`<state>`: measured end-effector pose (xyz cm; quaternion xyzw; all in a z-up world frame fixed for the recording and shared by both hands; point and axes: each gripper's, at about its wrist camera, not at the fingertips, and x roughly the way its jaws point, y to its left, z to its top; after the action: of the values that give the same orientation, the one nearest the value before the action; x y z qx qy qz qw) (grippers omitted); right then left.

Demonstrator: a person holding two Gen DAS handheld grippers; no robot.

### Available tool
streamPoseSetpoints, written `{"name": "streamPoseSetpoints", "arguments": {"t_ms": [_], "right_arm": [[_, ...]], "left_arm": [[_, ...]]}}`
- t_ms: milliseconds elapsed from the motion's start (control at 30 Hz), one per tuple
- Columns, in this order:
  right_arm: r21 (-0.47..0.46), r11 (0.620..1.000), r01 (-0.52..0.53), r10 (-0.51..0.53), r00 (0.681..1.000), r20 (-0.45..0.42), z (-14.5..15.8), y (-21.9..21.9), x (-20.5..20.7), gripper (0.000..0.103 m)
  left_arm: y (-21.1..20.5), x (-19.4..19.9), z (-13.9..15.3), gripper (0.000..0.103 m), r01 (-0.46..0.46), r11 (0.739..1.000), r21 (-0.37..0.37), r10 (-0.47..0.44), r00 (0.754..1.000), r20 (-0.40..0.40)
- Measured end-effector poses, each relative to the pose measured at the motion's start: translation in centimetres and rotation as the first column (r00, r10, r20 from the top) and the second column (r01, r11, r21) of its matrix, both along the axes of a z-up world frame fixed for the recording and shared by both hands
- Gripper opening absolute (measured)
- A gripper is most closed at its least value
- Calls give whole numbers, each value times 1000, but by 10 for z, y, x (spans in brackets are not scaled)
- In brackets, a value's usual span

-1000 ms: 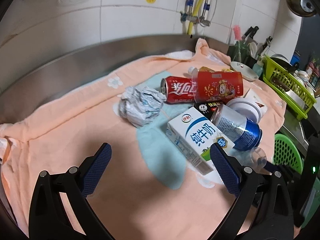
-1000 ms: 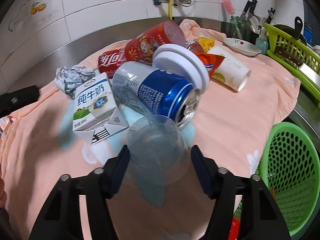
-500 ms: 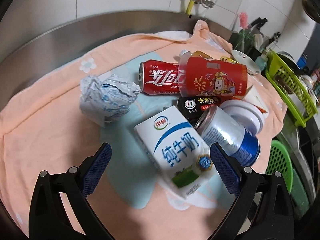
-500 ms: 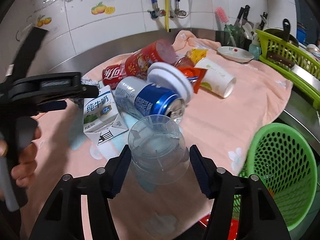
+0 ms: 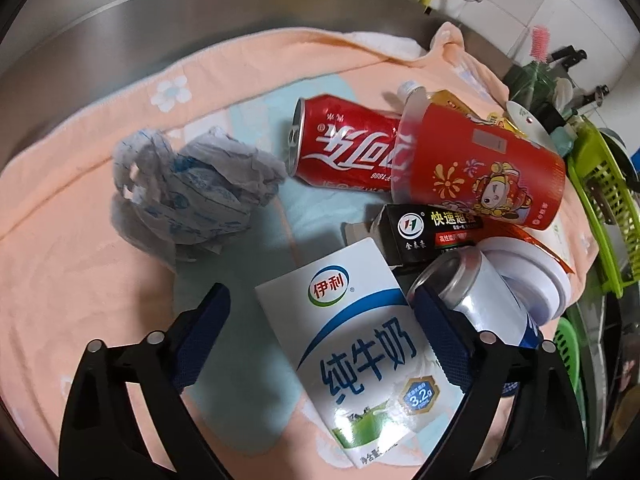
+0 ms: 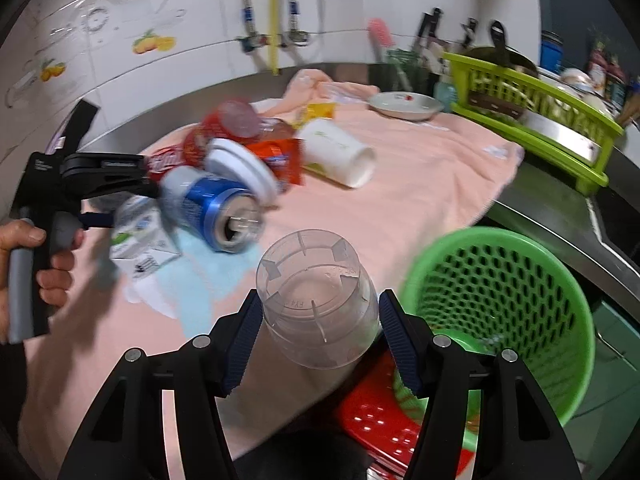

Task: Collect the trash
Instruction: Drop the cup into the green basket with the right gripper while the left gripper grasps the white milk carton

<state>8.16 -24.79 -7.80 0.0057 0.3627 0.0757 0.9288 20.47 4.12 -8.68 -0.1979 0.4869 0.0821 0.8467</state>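
White tiled wall [image 6: 192, 12] at the far side, bearing fruit decals [image 6: 154, 42]; a yellow hose [image 6: 273, 16] and pipes hang there. Stainless counter [image 5: 120, 36] beneath, draped with a peach cloth [image 5: 60, 280]. Far right, blurred, probably a lime dish rack [image 6: 532, 108].

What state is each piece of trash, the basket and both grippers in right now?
Clear cup: held in the right gripper, off the cloth.
Left gripper: open, jaws just narrowed, around the milk carton, not pressing.
Milk carton: lying flat.
Blue can: on its side, opened.
Cola can: on its side.
Paper wad: crumpled.
White cup: tipped over.
Green basket: upright.
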Motion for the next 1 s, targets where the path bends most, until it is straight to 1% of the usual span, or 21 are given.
{"name": "streamPoseSetpoints", "arguments": {"t_ms": [33,100,200,367,433,500,633,800,900,1000], "right_arm": [[-2,1000,18,-18,1000,-7,-2,-8,1,58],[-11,998,55,-55,998,-20,-8,-21,3,58],[-15,994,107,-107,993,-39,-14,-42,5,58],[-31,984,173,-175,982,-65,-25,-69,8,58],[-37,981,191,-193,978,-77,-31,-78,9,58],[-42,979,199,-202,976,-87,-35,-83,8,58],[-44,977,208,-211,972,-99,-41,-89,6,58],[-43,974,224,-227,967,-114,-47,-96,8,58],[-45,970,237,-241,963,-119,-50,-101,9,58],[-44,967,253,-256,958,-127,-52,-108,9,58]], "left_arm": [[1,1,-1,88,0,1000,-14,0,1000,-3],[0,1,-2,80,10,1000,-28,-10,1000,2],[-4,1,-1,80,21,1000,-19,-21,1000,-5],[-1,0,-2,80,8,998,-58,-10,1000,-26],[1,-3,-1,81,-2,998,-65,0,1000,-29],[1,-4,0,84,-11,998,-59,9,1000,-30],[1,-8,1,87,-27,998,-52,26,999,-34],[4,-19,1,87,-55,996,-77,52,998,-41],[4,-25,4,88,-64,995,-70,62,997,-41],[2,-26,5,93,-62,995,-74,59,997,-42]]}}
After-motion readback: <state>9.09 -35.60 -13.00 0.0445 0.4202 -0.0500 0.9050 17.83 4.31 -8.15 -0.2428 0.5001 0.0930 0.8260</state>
